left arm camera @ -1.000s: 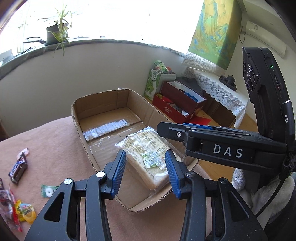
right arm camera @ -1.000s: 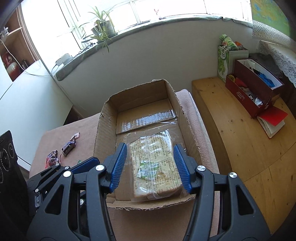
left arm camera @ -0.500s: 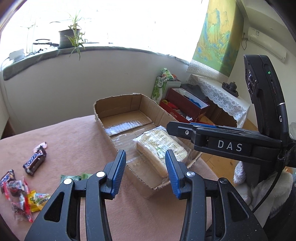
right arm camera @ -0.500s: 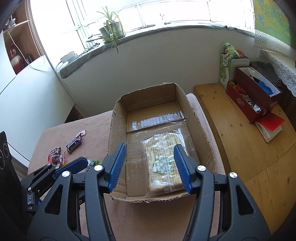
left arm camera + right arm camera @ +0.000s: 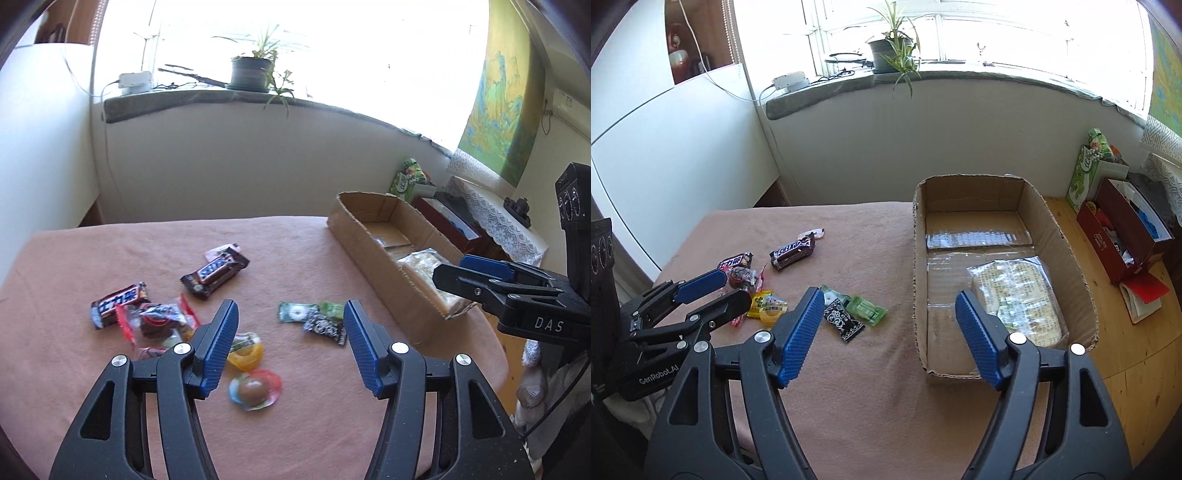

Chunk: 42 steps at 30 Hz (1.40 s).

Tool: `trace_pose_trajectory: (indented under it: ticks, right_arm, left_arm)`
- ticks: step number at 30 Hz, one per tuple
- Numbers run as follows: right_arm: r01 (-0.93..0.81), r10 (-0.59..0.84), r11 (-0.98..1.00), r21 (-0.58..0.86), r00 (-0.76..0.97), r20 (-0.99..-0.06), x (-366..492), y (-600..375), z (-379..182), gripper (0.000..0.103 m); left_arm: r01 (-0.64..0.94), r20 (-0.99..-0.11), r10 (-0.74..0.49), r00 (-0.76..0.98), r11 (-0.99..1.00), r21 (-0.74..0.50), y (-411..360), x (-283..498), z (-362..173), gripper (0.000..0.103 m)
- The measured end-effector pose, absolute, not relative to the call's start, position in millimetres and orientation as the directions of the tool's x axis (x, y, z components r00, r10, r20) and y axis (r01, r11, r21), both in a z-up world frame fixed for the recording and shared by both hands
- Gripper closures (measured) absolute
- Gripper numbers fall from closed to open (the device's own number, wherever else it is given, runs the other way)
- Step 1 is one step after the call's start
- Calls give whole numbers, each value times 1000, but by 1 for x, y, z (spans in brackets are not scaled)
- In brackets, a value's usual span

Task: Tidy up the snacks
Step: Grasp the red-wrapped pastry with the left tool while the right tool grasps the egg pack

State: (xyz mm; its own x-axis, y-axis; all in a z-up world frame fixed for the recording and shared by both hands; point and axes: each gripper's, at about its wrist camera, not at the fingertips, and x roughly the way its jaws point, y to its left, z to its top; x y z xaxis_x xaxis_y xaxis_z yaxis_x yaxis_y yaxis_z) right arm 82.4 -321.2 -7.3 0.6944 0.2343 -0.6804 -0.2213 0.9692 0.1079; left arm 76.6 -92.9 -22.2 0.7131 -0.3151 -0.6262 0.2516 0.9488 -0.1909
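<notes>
A pink-brown cloth (image 5: 849, 369) covers the table, and the cardboard box (image 5: 1078, 273) on its right side serves as landmark. Farthest left of the box lies a dark chocolate bar with Chinese lettering (image 5: 118, 302), touching a heap of red-wrapped candies (image 5: 159, 321). Just right of those, farther back, a Snickers bar (image 5: 216, 271) lies slanted with a small pink-white wrapper (image 5: 221, 251) at its far end.

The left gripper (image 5: 290, 343) hangs above the cloth with its blue pads spread wide and nothing between them. Under it sit a yellow jelly cup (image 5: 245, 350) and, nearer the camera, a round clear-wrapped sweet with a brown centre (image 5: 253, 391). Between these and the box lie three small packets together: a green mint packet (image 5: 295, 312), a black patterned packet (image 5: 325, 326) and a light green packet (image 5: 334, 308), the black one overlapping the other two.

The right gripper (image 5: 888, 332) is also spread open and empty, its left pad over the cloth near the black packet and its right pad over the box's near end. Inside the box, against the near right wall, lies a clear-wrapped block of biscuits with printed text (image 5: 1015, 295); the rest of the box floor shows taped cardboard.

Right of the box, off the table, a red box of oddments (image 5: 1123, 240) stands on the wooden floor (image 5: 1137, 369).
</notes>
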Motion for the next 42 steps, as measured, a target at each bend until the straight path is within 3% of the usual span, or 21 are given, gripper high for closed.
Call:
trace_pose_trajectory:
  ticks: [7,13,24,34,40,42]
  right_arm:
    - [-310,282,946,96,638,-717,83,-270,-38,27]
    - [-369,306,926,83,604,-736,82,-231,-67,27]
    - [-420,336,902,99,541,-771,91,-185,-99,27]
    - [-453,313,890,60,509,-802,99,-167,-114,27]
    - [-461,302,886,50,492,-817,101,-164,-123,40]
    - [-459,299,887,47,493,-817,102,-165,-122,52]
  left_arm:
    - [143,-682,-204,702,979,-145,-35,71,-45,44]
    - [86,-680,-165,715,985,-149,-14,64,-61,44]
    - [54,-721,-238,651,962,-269,-4,84,-82,44]
    - [52,-745,-246,620,960,-274,-6,98,-97,44]
    - [59,-743,-254,619,959,-279,-4,98,-98,44]
    - [60,-743,-255,619,958,-280,-4,98,-98,45]
